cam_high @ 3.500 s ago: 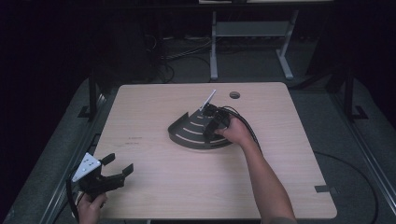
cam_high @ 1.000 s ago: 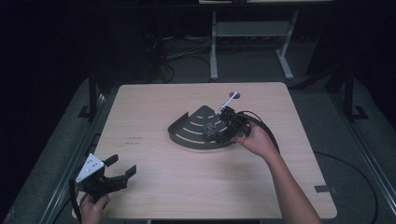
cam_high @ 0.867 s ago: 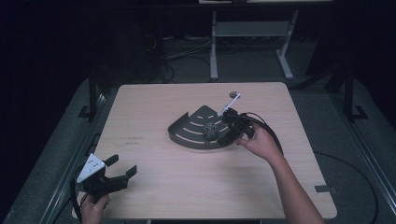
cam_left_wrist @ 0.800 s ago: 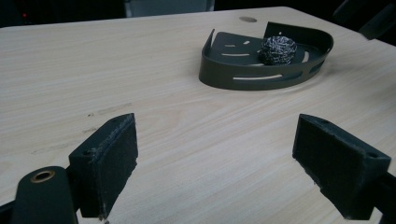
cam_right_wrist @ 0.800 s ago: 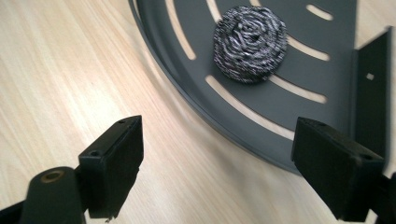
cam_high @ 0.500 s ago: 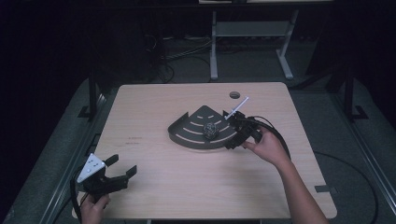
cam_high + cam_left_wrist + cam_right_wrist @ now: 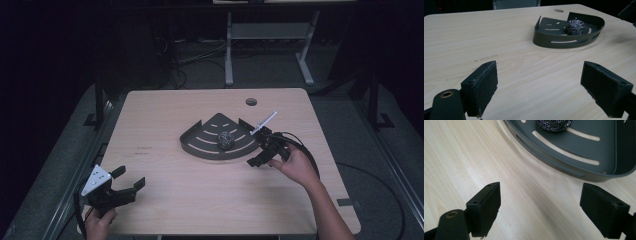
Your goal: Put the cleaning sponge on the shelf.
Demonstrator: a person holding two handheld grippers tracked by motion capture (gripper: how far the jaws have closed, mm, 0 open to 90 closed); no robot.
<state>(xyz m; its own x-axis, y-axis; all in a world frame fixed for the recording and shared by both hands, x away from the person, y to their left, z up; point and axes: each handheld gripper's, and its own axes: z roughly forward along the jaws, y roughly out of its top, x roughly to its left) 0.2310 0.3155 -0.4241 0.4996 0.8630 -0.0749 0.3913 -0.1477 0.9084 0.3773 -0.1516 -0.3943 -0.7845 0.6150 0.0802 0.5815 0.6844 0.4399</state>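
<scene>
Scourer (image 7: 226, 139), a ball of steel wool, lies inside the dark fan-shaped tray (image 7: 200, 144) near the middle of the worktop (image 7: 165, 110), a little toward the far right corner.

Nearest of all, at the near left corner, the left gripper (image 7: 128, 180) is held low with its fingers (image 7: 480, 87) spread wide and nothing between them. Its own view looks across bare wood to the tray and the scourer (image 7: 575, 27), well apart from it.

Farther in, toward the right edge, the right gripper (image 7: 260, 152) sits just beside the tray's curved front wall (image 7: 554, 160). Its fingers (image 7: 485, 205) are also spread wide and empty, over bare wood just short of that wall, with the scourer (image 7: 554, 125) beyond it.

As I judge it, the step in hand is the release: the scourer rests in the tray and the right gripper stands clear of it. If more is wanted, the next move calls for lifting the right gripper without nudging the light tray. A fresh grasp on the scourer would need the fingers brought over the wall and set to either side of the ball.
</scene>
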